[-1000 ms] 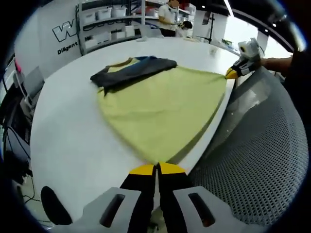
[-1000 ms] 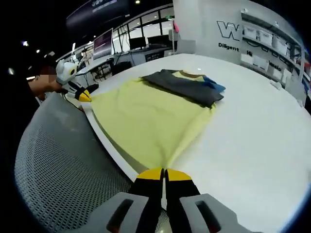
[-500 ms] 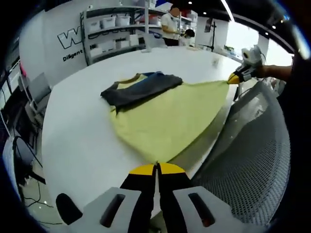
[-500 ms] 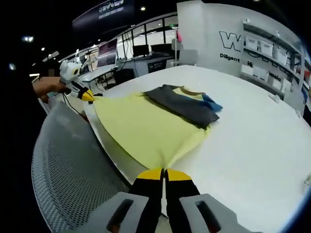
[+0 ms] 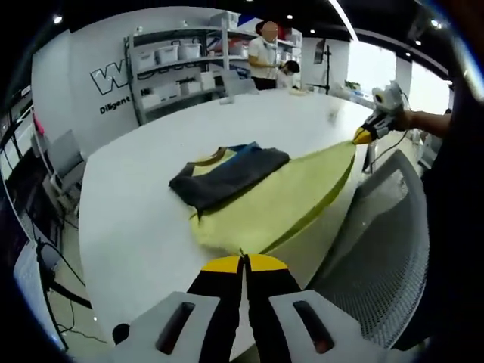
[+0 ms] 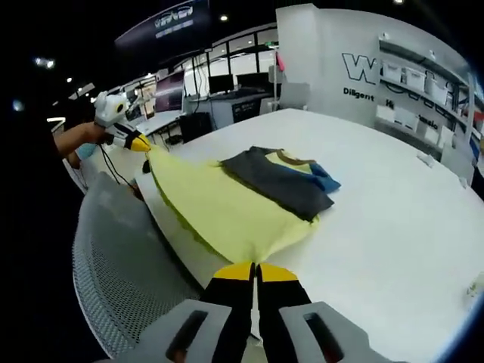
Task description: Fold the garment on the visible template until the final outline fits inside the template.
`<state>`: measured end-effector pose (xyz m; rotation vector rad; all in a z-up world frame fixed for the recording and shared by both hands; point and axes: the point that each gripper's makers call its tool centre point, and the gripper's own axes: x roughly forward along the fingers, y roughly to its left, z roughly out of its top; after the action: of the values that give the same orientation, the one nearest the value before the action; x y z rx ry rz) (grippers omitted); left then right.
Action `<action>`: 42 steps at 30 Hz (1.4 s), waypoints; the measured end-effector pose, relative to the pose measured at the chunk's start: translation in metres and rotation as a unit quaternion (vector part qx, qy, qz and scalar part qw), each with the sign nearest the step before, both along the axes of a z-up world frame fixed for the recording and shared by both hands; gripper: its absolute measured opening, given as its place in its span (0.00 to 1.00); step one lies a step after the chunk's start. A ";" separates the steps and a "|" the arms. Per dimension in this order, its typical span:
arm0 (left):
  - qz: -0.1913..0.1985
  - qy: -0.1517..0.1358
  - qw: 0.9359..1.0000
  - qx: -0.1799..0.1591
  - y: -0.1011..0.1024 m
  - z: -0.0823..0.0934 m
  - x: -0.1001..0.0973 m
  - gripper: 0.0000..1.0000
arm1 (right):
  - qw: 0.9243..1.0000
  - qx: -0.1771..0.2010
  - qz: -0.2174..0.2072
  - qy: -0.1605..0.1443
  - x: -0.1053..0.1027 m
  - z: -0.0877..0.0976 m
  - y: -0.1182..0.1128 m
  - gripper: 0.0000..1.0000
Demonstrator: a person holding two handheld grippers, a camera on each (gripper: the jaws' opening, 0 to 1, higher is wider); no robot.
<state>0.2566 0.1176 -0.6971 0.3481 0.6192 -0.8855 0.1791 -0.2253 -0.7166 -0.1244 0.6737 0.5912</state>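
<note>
Left gripper view: hand-held gripper [image 5: 243,261] clamped on yellow garment [image 5: 265,204] hem corner.

Both jaws pressed together, the left hand-held gripper [image 5: 243,261] and right hand-held gripper [image 6: 256,267] are held raised, well apart.

Bare white table [image 6: 408,219] beyond; mesh chair [image 5: 378,249] crowds the near edge.

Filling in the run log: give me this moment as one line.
left gripper: shut on garment hem | right gripper: shut on garment hem | garment: yellow hem lifted off white table, dark folded sleeves resting | mesh chair beside
</note>
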 end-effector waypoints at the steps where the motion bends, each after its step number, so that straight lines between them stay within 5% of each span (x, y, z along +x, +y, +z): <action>1: 0.001 -0.001 1.000 0.000 -0.001 0.002 -0.001 0.02 | 1.000 0.003 0.003 0.000 -0.001 0.003 0.000 0.00; 14: 0.005 -0.023 1.000 -0.006 0.002 0.035 -0.008 0.02 | 0.999 0.029 0.034 -0.024 0.001 0.041 0.008 0.00; 42: -0.006 -0.074 0.997 0.000 -0.020 0.046 0.077 0.02 | 0.996 -0.006 0.000 -0.087 0.071 0.053 -0.016 0.00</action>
<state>0.3336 0.0972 -0.6516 0.4144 0.4810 -0.8621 0.2498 -0.2410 -0.6634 -0.1844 0.5091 0.5697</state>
